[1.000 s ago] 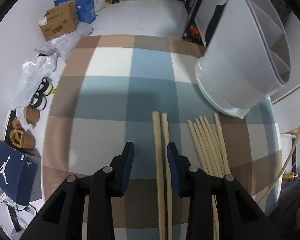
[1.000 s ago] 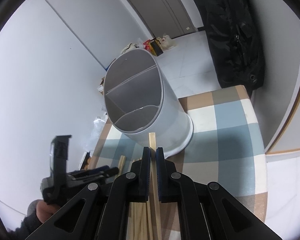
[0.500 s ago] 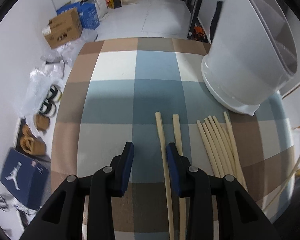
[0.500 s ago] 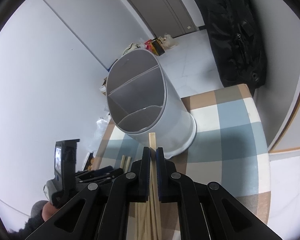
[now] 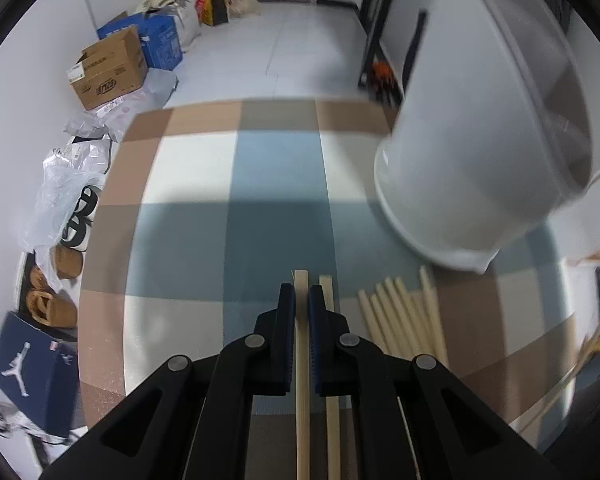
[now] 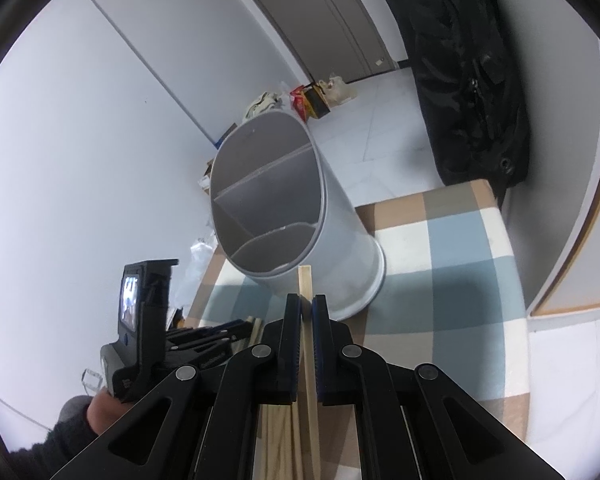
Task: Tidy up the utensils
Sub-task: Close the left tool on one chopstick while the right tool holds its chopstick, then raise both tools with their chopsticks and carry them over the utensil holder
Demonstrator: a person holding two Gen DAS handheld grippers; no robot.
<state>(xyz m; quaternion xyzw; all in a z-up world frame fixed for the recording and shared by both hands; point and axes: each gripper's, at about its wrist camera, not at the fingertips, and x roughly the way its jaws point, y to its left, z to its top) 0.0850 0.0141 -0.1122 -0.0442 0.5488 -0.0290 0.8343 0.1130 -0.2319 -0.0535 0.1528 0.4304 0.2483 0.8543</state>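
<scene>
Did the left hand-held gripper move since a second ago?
Yes. The left hand-held gripper slid right across the checked tablecloth and shut on a chopstick that earlier lay right of its open fingers.

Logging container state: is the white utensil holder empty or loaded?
Empty as far as visible: the utensil holder shows bare gray dividers, no utensils; compartment bottoms are partly hidden.

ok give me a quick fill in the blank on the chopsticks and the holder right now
1. The left gripper is shut on one ____.
2. The white holder is split into ____ compartments.
3. Every compartment of the holder is ____.
4. The bundle of chopsticks lies on the checked ____.

Missing words: chopstick; three; empty; tablecloth
</scene>
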